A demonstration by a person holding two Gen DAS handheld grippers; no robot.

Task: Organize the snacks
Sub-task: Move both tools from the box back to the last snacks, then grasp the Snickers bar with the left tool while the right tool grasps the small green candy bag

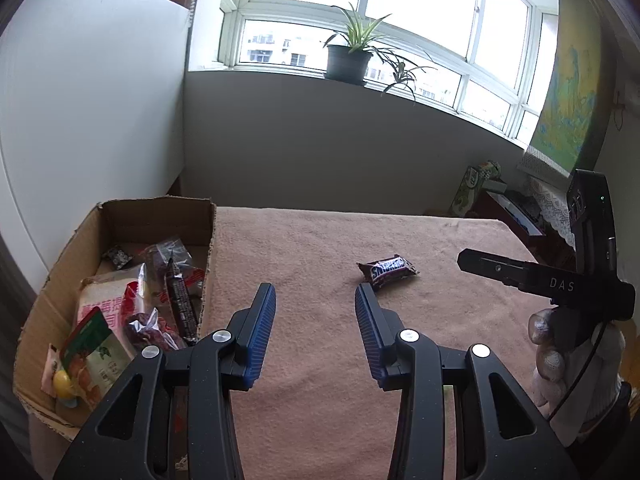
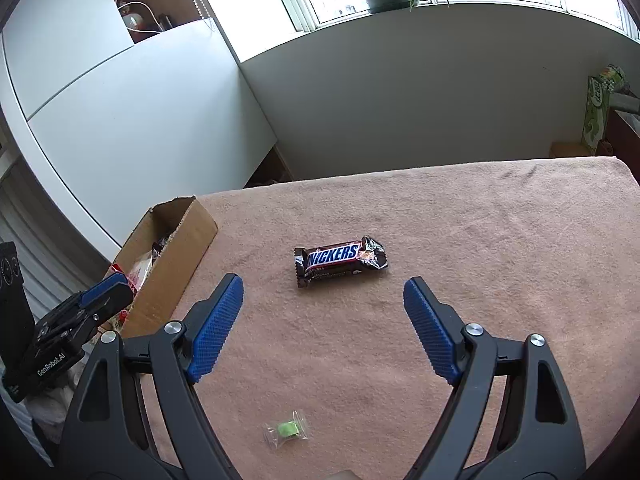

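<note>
right gripper (image 2: 323, 292) jaws spread | above Snickers bar (image 2: 341, 261) | not touching

Words you can read

The candy bar (image 2: 341, 261) on the tabletop (image 2: 480, 280) says "SNICKERS" in blue letters. The right claw (image 1: 560, 284) has "DAS" on its black arm. The left claw (image 2: 72, 332), at 9 o'clock, says "GenRobot.AI". Red words on a bag (image 1: 105, 305) in the box (image 1: 52, 292) are too blurry.
</note>
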